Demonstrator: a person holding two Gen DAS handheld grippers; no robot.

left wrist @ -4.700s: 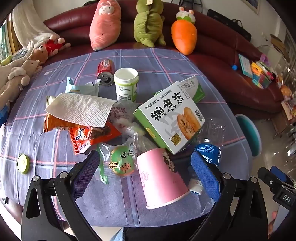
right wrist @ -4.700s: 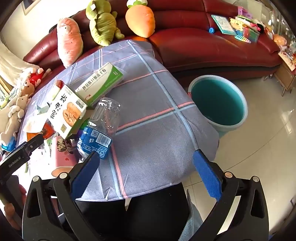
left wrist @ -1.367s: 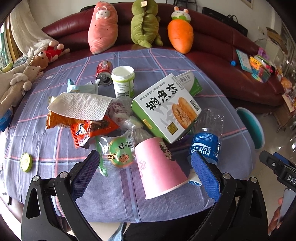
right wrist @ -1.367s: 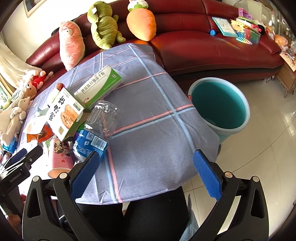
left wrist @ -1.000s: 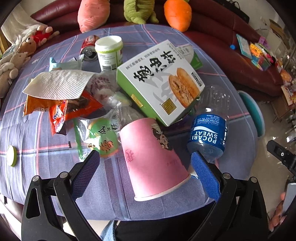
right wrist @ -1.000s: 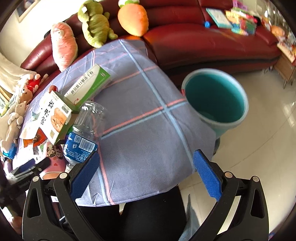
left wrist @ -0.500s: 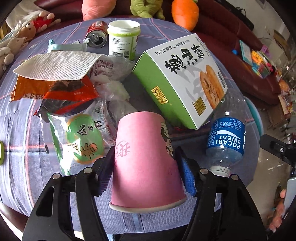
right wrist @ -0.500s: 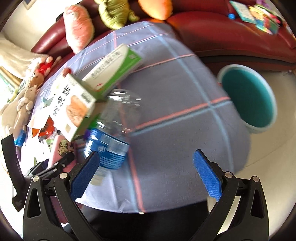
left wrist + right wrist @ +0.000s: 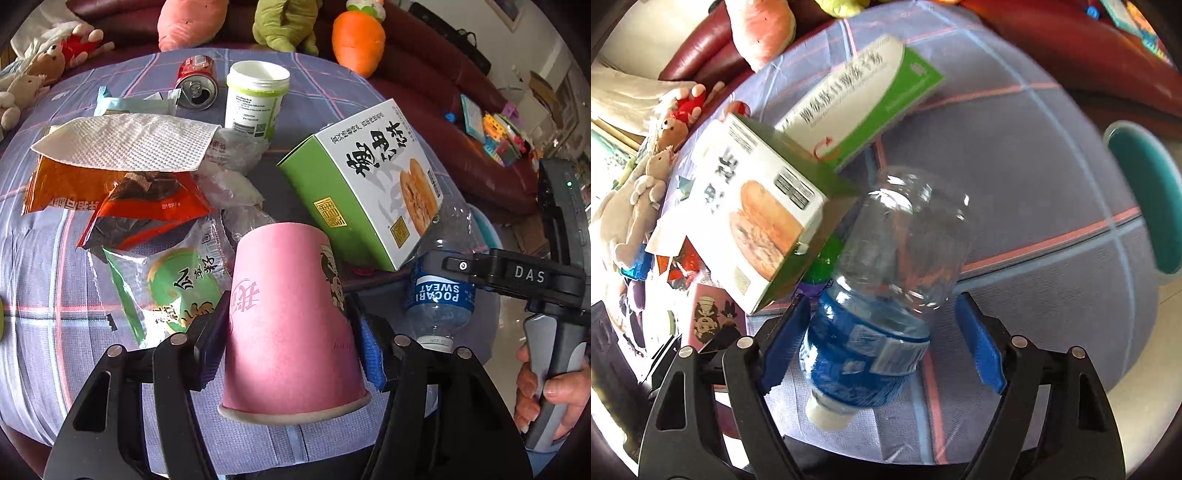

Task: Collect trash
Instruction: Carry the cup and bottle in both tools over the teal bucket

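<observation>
Little looks collected: the teal plastic bucket [image 9: 1145,192], well right of the right gripper [image 9: 882,339], shows nothing inside where visible, while the cloth-covered round table [image 9: 48,295] carries nearly all the litter. The green-and-white biscuit box [image 9: 364,184] leans ahead of both jaws. The left gripper [image 9: 290,325] has its jaws closed on the upside-down pink paper cup [image 9: 291,317]; the right jaws stand open around the clear plastic bottle with blue label [image 9: 879,314], lying flat, apparently not yet clamped

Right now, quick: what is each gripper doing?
Left gripper: shut on the upside-down pink paper cup.
Right gripper: open, fingers either side of the clear plastic bottle with blue label, not clamped.
</observation>
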